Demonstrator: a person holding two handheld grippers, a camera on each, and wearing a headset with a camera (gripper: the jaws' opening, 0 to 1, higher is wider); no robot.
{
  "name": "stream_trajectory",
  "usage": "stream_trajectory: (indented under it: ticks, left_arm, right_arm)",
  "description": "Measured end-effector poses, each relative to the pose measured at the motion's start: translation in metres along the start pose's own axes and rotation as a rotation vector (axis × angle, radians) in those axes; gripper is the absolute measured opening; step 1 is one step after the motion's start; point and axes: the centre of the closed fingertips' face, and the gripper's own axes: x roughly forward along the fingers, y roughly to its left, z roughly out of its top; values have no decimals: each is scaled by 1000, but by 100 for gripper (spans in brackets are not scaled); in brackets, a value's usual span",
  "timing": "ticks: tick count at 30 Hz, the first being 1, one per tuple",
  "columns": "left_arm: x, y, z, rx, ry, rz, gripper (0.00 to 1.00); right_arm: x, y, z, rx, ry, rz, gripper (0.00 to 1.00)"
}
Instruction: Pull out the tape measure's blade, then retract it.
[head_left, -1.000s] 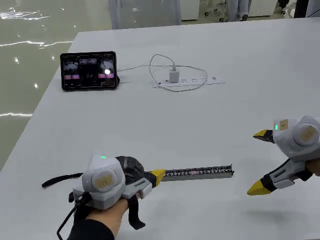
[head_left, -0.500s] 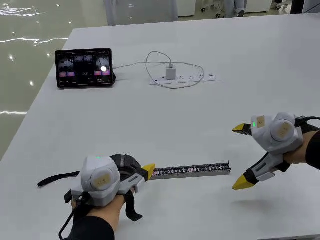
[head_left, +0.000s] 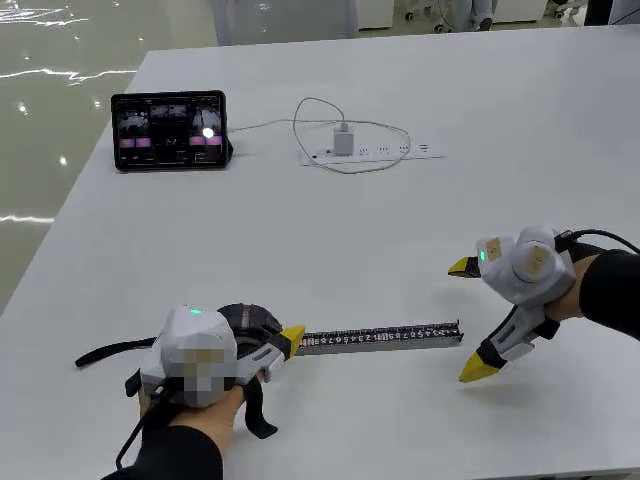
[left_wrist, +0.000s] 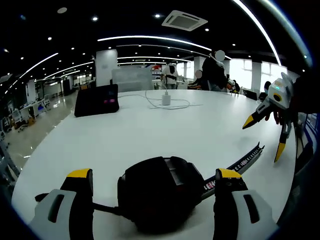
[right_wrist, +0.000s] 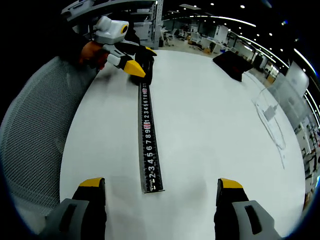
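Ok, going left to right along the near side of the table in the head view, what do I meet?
Black strap → left gripper with the tape measure case between its jaws → pulled-out blade → right gripper, jaws open.

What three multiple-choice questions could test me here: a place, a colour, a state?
1. Where is the tablet? A) on the floor B) at the table's far left C) at its near edge
2. What colour are the tips of the right tool? A) yellow B) red C) green
3. How is the blade? A) wound in B) held aloft C) pulled out, flat on the table
Answers: B, it stands by the far left edge; A, both tips show yellow; C, its numbered length lies on the table.
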Motion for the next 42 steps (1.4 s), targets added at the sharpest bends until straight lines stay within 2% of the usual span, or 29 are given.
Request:
stream_trajectory:
  ticks: [3, 6, 9, 12, 15, 17, 18, 21, 23, 31, 38, 42]
  left_arm:
    - [1, 1, -1, -13, 1, -1, 99]
    - [1, 1, -1, -19, 0, -2, 99]
    - [1, 1, -2, -23, 3, -4, 99]
    - [2, 1, -4, -31, 14, -5, 99]
    - [1, 1, -4, -30, 15, -7, 98]
    - [0, -4, -9, 32, 43, -44, 99]
    - [0, -5, -10, 49, 45, -43, 99]
    - [0, -9, -5, 20, 24, -56, 99]
    - [0, -8, -6, 26, 23, -52, 99]
    - [-1, -5, -3, -24, 14, -36, 99]
    - [0, -3, -2, -34, 5, -30, 99]
    - [0, -2, -2, -42, 3, -27, 99]
  right_arm:
    - [-1, 0, 0, 2, 5, 5, 86]
    - [-2, -1, -1, -12, 13, 13, 73]
    - [-2, -1, -3, -24, 23, 17, 67]
    - [-2, 2, -4, -30, 35, 34, 55]
    - [0, 5, -6, -29, 46, 46, 51]
    - [1, 10, -7, -33, 57, 69, 45]
    - [2, 11, -7, -34, 61, 73, 42]
    - [3, 13, -7, -37, 66, 81, 39]
    - [3, 14, -7, -36, 67, 85, 36]
    - [3, 15, -8, -35, 75, 98, 28]
    - [3, 14, -9, -41, 83, 99, 22]
    - [4, 10, -10, -43, 92, 93, 14]
